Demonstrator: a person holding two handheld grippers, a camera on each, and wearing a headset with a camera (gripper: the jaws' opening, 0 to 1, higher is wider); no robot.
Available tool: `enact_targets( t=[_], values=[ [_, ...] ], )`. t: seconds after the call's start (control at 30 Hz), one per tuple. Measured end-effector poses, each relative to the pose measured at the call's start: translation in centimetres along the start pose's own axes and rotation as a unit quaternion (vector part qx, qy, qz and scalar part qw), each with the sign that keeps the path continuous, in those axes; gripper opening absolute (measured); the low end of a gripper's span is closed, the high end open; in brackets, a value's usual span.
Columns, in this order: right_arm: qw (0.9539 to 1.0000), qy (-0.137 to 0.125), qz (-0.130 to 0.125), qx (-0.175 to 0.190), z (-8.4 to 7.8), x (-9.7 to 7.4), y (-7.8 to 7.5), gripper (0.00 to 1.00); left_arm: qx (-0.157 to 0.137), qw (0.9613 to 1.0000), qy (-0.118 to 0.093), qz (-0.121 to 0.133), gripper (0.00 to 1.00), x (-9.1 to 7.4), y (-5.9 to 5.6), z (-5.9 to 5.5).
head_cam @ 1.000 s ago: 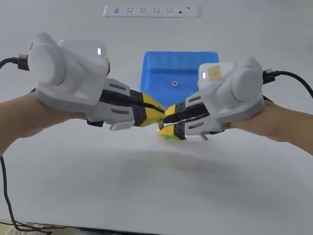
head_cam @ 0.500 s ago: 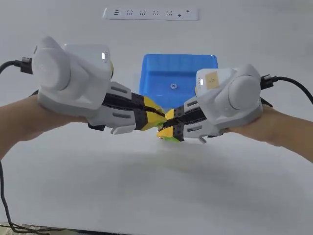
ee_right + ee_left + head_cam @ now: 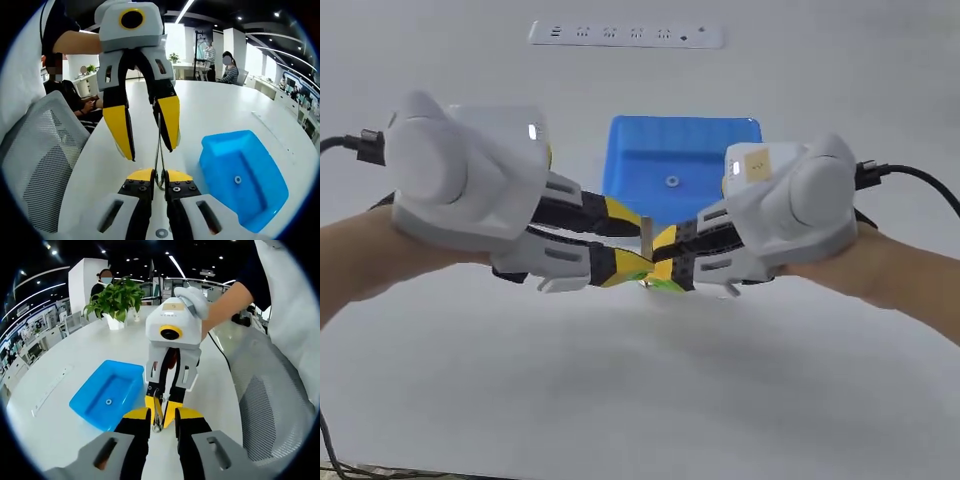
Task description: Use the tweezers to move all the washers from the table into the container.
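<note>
Here, blue container point(image 3: 720, 158), one washer point(image 3: 672, 182) inside

Open-plan office: mesh chair point(image 3: 267, 405), potted plant point(image 3: 116, 301).

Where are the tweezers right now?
In the head view the tweezers stand upright at centre, clamped in the right tongs and between the open left tongs, just in front of the blue container.
</note>
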State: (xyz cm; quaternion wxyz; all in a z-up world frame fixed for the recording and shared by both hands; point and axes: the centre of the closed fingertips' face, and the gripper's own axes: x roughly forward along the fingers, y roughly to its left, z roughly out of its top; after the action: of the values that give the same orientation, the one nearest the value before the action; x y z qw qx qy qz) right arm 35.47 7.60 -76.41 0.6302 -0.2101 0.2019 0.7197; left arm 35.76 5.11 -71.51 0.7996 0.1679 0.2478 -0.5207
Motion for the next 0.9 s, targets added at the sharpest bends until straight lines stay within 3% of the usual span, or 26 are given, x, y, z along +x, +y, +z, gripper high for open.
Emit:
enact_targets(
  t=[0.17,0.3,0.37,0.43,0.67,0.73,0.8,0.9],
  values=[
    [1.0000,-0.005,-0.005,0.002,0.5,-0.3,-0.1,0.09,-0.005,0.9998,-0.010,0.019,0.26,-0.7,0.4,0.5],
    [0.9999,-0.009,-0.008,0.008,0.9,-0.9,-0.1,0.09,-0.021,0.9981,-0.035,0.047,0.28,-1.9,1.0,1.2],
    [0.9998,-0.012,-0.009,0.014,1.0,-1.2,-0.1,0.09,-0.042,0.9939,-0.079,0.064,0.29,-2.7,1.3,2.6],
    [0.9996,-0.016,-0.012,0.019,1.4,-1.7,-0.1,0.09,-0.051,0.9906,-0.100,0.079,0.30,-3.6,1.4,3.3],
    [0.9993,-0.026,-0.023,0.012,3.0,-3.9,-0.1,0.09,-0.069,0.9833,-0.117,0.121,0.30,-6.0,2.1,2.5],
    [0.9993,-0.024,-0.025,0.010,3.2,-4.4,-0.1,0.09,-0.089,0.9769,-0.137,0.137,0.30,-6.6,2.3,2.6],
    [0.9993,-0.023,-0.029,0.010,3.4,-5.0,-0.2,0.09,-0.096,0.9733,-0.147,0.148,0.30,-7.1,2.4,2.6],
    [0.9992,-0.024,-0.033,0.002,4.0,-6.0,-0.3,0.09,-0.100,0.9718,-0.148,0.154,0.30,-7.3,2.2,2.4]
  ],
)
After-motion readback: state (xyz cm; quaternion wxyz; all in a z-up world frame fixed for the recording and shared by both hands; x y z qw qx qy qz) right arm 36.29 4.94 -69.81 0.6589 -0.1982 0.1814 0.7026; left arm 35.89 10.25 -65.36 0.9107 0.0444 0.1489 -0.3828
